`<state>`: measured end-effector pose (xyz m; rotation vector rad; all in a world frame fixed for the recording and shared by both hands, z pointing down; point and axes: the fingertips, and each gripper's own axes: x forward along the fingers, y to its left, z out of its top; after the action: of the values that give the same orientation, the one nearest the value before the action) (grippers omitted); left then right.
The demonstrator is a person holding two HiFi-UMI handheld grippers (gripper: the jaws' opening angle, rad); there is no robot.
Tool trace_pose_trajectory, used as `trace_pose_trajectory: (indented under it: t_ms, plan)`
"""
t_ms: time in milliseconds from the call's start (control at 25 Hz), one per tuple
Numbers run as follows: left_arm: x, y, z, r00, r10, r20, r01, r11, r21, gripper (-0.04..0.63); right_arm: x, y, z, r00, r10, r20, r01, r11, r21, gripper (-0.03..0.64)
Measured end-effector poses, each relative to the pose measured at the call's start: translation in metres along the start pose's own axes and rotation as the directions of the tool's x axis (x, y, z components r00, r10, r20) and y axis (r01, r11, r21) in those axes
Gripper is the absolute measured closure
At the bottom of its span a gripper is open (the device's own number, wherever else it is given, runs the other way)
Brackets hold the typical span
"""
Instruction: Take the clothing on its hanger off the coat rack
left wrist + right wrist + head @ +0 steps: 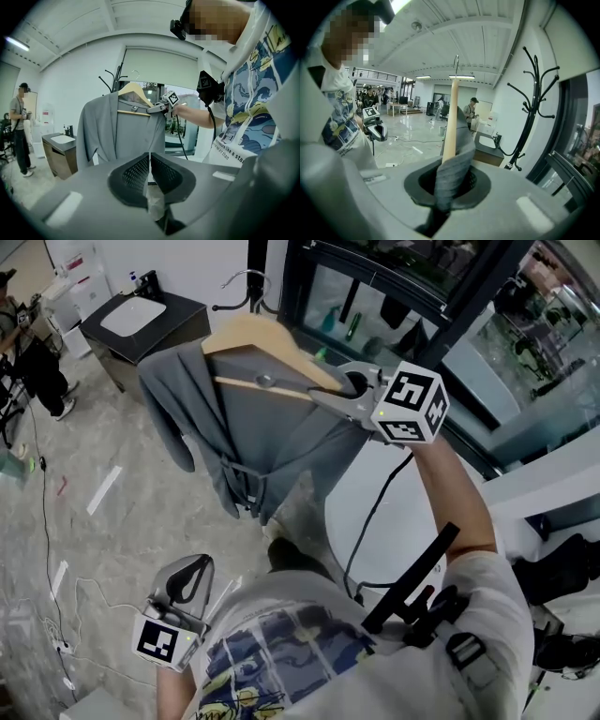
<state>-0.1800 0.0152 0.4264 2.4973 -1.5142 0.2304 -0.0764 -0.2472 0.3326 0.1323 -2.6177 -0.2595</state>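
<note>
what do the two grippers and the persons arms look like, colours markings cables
The left gripper and right gripper are grey shells with black textured pads. Each carries a white cube printed with black square markers. A black cable trails from the right one. The person wears a white short-sleeved T-shirt with a blue wave print.

Partly readable print on the person's white T-shirt (243,140), "like a sta…", remaining words unreadable
</note>
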Motion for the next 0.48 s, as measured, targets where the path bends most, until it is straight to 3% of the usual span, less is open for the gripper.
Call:
trace_pose_trajectory:
  t_ms: [280, 480]
  plan:
    - [-0.007, -0.014, -0.005, 1.000, -0.021, 0.012, 0.021, 1.000, 0.009, 0.577, -0.014, 0.058, 0.000, 1.000, 0.018, 0.020, -0.018, 1.000, -0.019, 0.609]
    - [-0.005, -0.016, -0.001, 0.999, -0.040, 0.014, 0.040, 0.999, 0.013, 0.577, -0.020, 0.075, -0.001, 1.000, 0.016, 0.017, -0.016, 1.000, -0.014, 0.609]
